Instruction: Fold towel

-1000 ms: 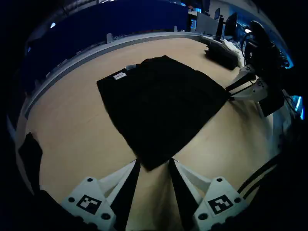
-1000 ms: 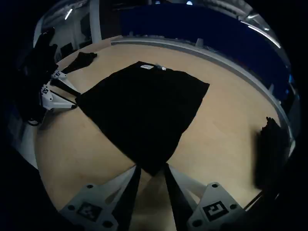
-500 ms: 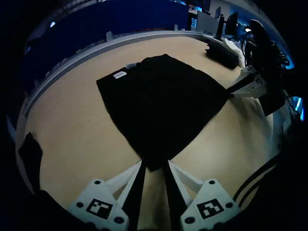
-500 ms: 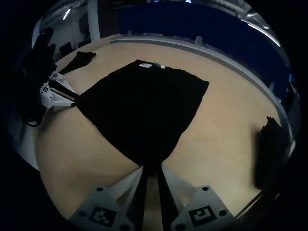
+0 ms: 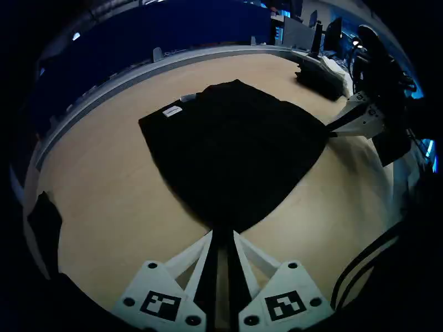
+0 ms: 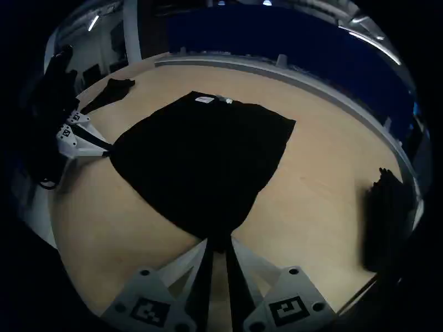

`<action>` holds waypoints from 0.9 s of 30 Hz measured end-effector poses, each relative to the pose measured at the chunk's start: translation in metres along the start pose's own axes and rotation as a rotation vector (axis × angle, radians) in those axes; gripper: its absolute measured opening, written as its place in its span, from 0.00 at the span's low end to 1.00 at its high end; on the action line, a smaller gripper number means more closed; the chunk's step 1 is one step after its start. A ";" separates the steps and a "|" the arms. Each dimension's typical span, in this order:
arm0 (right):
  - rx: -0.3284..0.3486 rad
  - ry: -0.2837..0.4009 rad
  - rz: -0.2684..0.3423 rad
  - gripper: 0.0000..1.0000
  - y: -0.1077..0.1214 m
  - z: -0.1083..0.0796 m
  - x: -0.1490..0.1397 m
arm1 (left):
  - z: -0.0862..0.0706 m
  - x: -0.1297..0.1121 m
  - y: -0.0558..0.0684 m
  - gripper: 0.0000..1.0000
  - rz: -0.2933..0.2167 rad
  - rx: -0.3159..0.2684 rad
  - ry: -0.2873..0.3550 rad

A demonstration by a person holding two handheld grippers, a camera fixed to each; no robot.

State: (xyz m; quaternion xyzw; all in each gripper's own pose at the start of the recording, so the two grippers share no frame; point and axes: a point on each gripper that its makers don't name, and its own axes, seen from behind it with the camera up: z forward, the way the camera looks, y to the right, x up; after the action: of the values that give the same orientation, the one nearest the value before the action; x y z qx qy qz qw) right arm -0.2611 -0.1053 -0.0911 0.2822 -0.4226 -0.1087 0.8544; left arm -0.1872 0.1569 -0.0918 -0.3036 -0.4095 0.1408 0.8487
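Observation:
A black towel (image 5: pixel 235 146) lies spread on the light wooden table (image 5: pixel 111 177), a small white label (image 5: pixel 172 111) near its far edge. My left gripper (image 5: pixel 222 231) is shut on the towel's near corner, which is lifted slightly. In the right gripper view the same towel (image 6: pixel 205 160) spreads ahead, and my right gripper (image 6: pixel 219 241) is shut on its other near corner. The right gripper (image 5: pixel 332 128) also appears at the towel's right corner in the left gripper view. The left gripper (image 6: pixel 108 152) appears at the towel's left corner in the right gripper view.
A second dark cloth (image 6: pixel 113 88) lies at the table's far left in the right gripper view. A dark pile (image 6: pixel 387 221) sits at the right edge. A blue partition (image 5: pixel 155 27) runs behind the table, with dark bundles (image 5: pixel 318 74) and monitors at the far right.
Both grippers closed from open onto the towel's near corners. The corners have drawn in and lifted a little off the table.

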 end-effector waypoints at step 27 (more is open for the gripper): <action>0.034 0.064 -0.042 0.15 -0.013 -0.092 0.066 | -0.095 0.060 -0.004 0.10 -0.130 0.028 0.107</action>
State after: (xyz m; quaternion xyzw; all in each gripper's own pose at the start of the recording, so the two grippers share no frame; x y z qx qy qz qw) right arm -0.1471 -0.1080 -0.0996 0.3089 -0.3907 -0.1100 0.8601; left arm -0.0755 0.1450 -0.0980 -0.2719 -0.3804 0.0747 0.8808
